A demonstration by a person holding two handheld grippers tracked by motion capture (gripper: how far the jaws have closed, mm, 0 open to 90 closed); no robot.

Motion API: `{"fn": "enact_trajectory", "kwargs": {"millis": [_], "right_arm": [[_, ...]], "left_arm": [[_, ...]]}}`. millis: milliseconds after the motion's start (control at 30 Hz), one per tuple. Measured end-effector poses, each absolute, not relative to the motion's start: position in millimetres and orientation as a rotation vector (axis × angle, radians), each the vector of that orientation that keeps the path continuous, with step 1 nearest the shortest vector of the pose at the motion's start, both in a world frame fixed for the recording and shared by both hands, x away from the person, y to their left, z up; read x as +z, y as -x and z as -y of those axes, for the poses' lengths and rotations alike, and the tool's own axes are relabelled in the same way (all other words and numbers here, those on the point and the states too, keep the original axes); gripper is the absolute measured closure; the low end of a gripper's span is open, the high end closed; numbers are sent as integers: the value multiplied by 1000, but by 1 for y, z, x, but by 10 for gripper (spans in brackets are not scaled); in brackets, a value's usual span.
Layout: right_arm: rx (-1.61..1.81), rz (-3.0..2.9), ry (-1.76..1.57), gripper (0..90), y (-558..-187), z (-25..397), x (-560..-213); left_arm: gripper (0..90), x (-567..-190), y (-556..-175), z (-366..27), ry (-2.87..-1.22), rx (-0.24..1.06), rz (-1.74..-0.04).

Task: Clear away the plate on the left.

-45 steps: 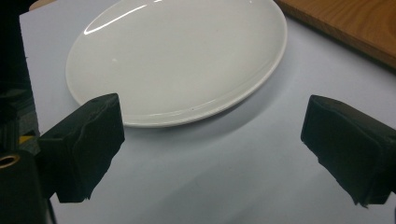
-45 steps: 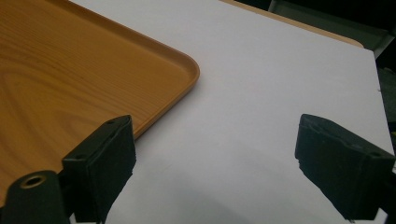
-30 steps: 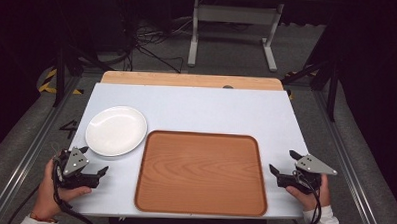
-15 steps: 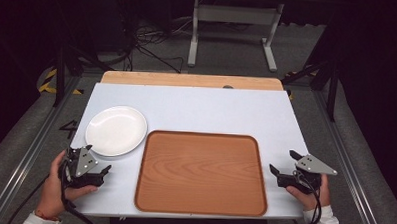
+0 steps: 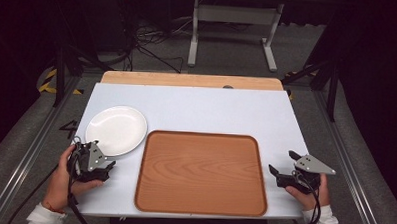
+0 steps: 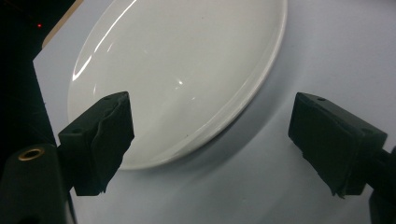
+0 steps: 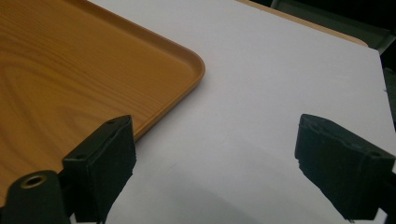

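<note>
Resting near the left edge of the table, the left gripper faces the white plate just beyond it, probably lined up to take the near rim, while the right gripper sits at the near right, just beside the wooden tray, seemingly idle. Both claws stand wide and hold nothing: in the left gripper view the plate's rim lies between the spread jaws without touching them, and in the right gripper view the jaws frame bare table beside the tray's corner.
</note>
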State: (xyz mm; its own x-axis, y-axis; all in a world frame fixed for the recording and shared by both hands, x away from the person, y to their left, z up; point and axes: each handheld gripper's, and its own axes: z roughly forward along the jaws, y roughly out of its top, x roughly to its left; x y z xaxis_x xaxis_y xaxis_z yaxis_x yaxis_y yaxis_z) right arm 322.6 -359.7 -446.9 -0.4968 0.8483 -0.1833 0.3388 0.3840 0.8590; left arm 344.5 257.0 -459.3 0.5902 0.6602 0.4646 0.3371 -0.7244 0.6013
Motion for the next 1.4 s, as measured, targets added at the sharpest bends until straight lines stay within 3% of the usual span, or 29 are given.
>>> {"fn": "enact_trajectory", "kwargs": {"millis": [500, 767, 933, 1033, 1133, 1200, 1333, 1400], "right_arm": [[1041, -2030, -1019, 130, -324, 359, -449], [1038, -2038, -1019, 130, -324, 358, -450], [1035, -2044, -1021, 131, -324, 358, -451], [1034, -2049, -1020, 130, -324, 357, -451], [1035, -2052, -1020, 134, -325, 357, -452], [1031, -2057, -1016, 134, -325, 357, -452], [1051, -2051, -1027, 132, -325, 358, -452], [1061, -2042, -1041, 132, -325, 359, -451]], "left_arm": [[161, -460, -362, -241, -2451, 1037, -718], [198, -459, -360, -228, -2560, 1171, -615], [277, -459, -358, -221, -2631, 1238, -529], [471, -461, -356, -219, -2666, 1179, -490], [545, -463, -355, -218, -2684, 1185, -446], [669, -464, -354, -215, -2711, 1181, -405], [787, -466, -354, -214, -2734, 1182, -346], [791, -466, -354, -214, -2742, 1169, -344]]}}
